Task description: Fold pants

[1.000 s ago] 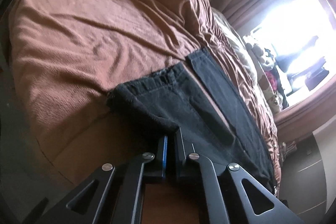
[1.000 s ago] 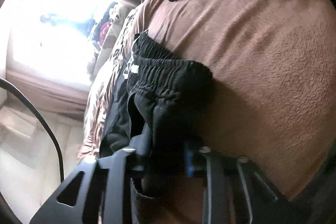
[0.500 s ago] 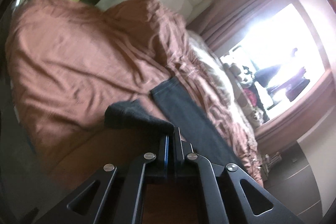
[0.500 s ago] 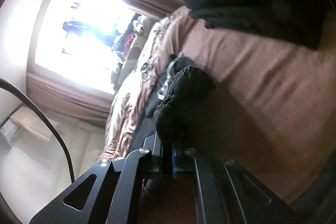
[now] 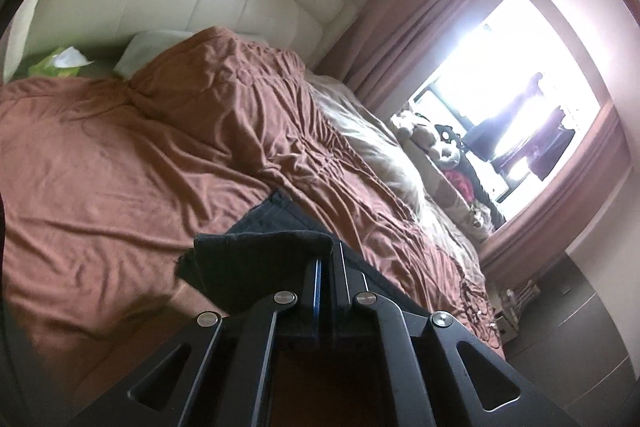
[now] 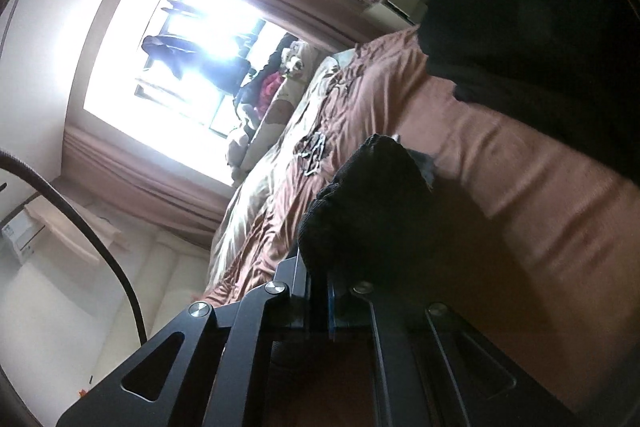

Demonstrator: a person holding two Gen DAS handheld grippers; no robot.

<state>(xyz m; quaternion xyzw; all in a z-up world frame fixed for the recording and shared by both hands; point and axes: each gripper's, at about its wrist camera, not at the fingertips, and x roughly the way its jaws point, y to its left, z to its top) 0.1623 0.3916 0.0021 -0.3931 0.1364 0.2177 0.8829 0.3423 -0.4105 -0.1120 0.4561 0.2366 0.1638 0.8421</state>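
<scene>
Bunching black pants (image 5: 256,259), both ends pinched

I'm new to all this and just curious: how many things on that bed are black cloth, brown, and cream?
Black cloth: 2, the pants held by both grippers and a dark pile.
Brown: 1, the bedspread.
Cream: 1, the quilt along the window side.
Total: 4.

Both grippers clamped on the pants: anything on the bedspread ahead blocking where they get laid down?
Nothing visible does. The left gripper and right gripper each pinch the black pants. The brown bedspread ahead looks bare; a dark folded pile sits off to the side, apart.
</scene>
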